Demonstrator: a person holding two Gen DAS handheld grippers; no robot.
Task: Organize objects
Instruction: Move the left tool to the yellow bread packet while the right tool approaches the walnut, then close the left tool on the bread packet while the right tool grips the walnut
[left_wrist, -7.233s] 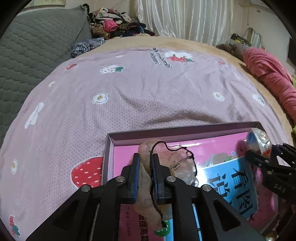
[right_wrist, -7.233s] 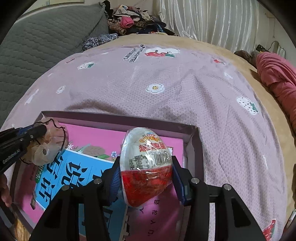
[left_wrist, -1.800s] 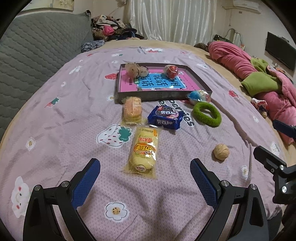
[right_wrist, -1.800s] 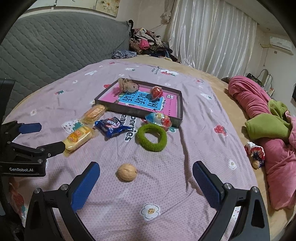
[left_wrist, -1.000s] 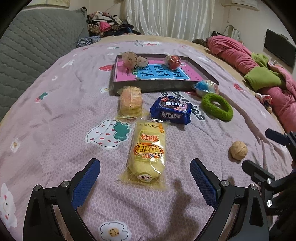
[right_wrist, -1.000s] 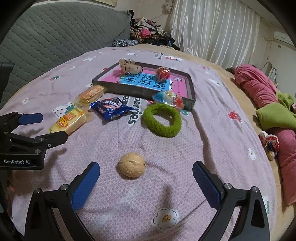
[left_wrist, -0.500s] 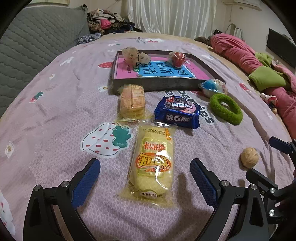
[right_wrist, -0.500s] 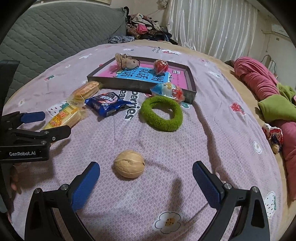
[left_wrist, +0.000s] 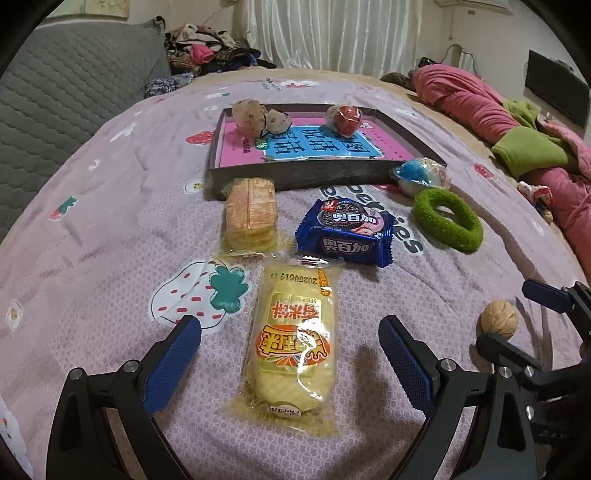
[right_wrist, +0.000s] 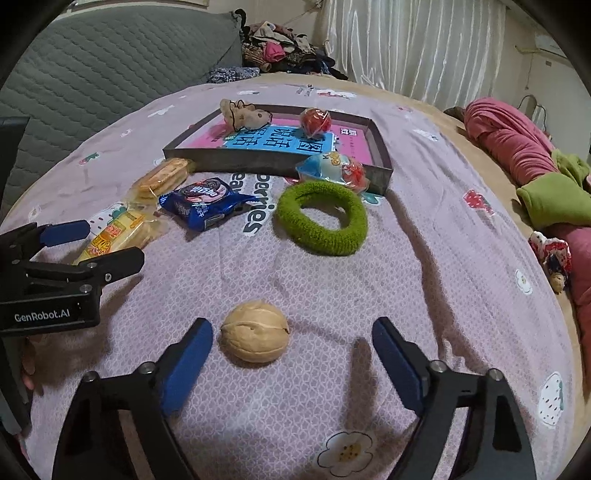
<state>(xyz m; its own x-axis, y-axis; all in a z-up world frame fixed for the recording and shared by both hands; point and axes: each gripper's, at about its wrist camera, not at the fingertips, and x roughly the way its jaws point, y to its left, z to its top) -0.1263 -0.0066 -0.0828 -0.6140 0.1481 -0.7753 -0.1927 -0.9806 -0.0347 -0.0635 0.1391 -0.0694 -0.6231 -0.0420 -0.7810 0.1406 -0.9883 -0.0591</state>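
Surface: a bed with a mauve bedspread (left_wrist: 110, 206) printed with strawberries and flowers is carrying everything; a grey quilted headboard (left_wrist: 55, 103) is standing along its left edge.
Left gripper (left_wrist: 290, 356): its jaws are standing spread wide, gripping nothing.
Yellow snack packet (left_wrist: 293, 339): it is lying flat on the bedspread between the left gripper's blue pads (left_wrist: 173, 363), touching neither.
Biscuit pack (left_wrist: 251, 214) and blue cookie packet (left_wrist: 345, 230): they are lying side by side, just beyond the yellow packet, toward the box.
Box (left_wrist: 280, 177): this shallow dark tray is sitting toward the far edge, holding a book, a small pouch and a red egg.
Green ring (right_wrist: 321, 218): it is lying near the box's right corner, beside a wrapped blue toy (right_wrist: 334, 170).
Right gripper (right_wrist: 291, 356): its jaws are closing, not yet pressing anything.
Walnut (right_wrist: 255, 336): it is resting between the right gripper's pads, just beside the left one, well apart from the right one.
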